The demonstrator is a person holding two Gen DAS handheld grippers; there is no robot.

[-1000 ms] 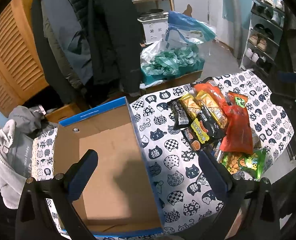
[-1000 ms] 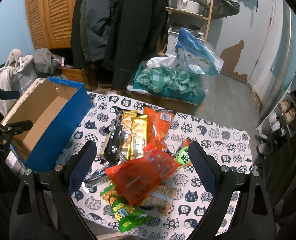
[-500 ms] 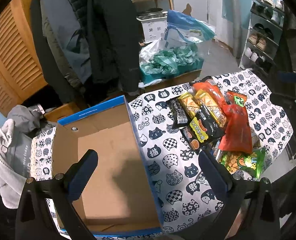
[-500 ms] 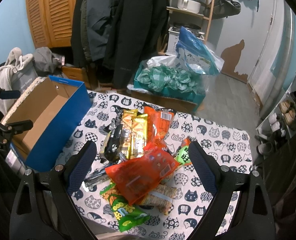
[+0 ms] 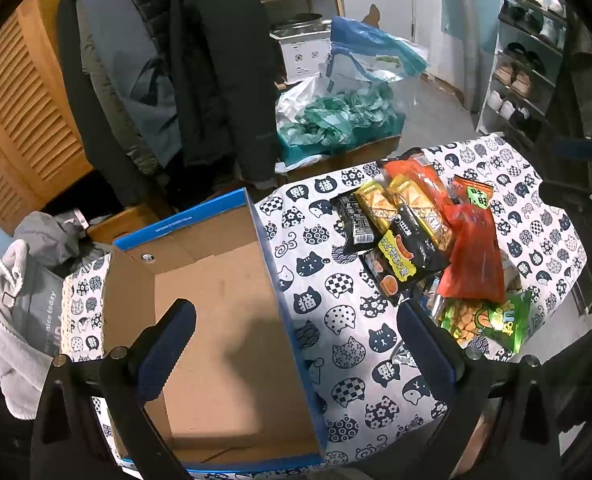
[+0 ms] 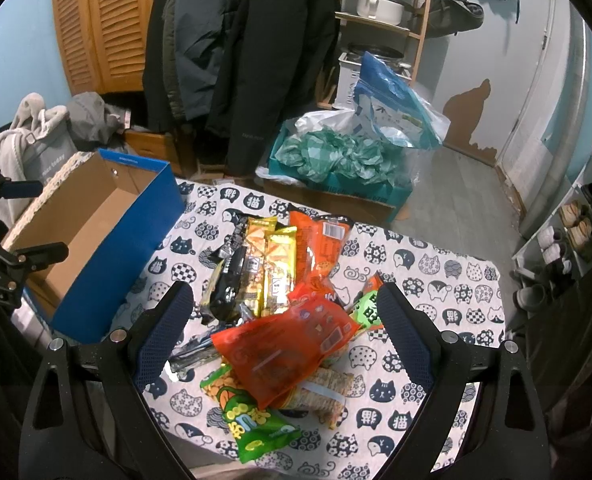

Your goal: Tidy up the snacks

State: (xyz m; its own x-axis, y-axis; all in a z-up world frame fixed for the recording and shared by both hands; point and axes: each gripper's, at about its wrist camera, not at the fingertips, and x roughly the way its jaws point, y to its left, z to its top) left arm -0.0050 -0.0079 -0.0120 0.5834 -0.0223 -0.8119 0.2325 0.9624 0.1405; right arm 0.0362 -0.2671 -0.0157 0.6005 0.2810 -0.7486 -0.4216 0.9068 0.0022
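A pile of snack packets lies on the cat-print tablecloth (image 5: 348, 320): a big red bag (image 6: 292, 344), a green bag (image 6: 252, 420), yellow bars (image 6: 272, 268) and a black packet (image 6: 228, 280). An empty blue cardboard box (image 5: 224, 320) stands left of the pile; it also shows in the right wrist view (image 6: 124, 252). My left gripper (image 5: 292, 344) is open and empty, above the box's right wall. My right gripper (image 6: 284, 336) is open and empty, above the red bag. In the left wrist view the pile (image 5: 428, 240) is at the right.
Dark coats (image 6: 248, 60) hang behind the table. A carton of green plastic bags (image 6: 336, 160) sits on the floor beyond the far edge. A shoe rack (image 5: 528, 60) stands at the right, grey clothes (image 5: 12, 312) at the left, and a wooden louvred door (image 6: 104, 20).
The left wrist view has shifted slightly, so the box and snacks sit a little lower and left in the frame. The right gripper has barely moved. Both stay open.
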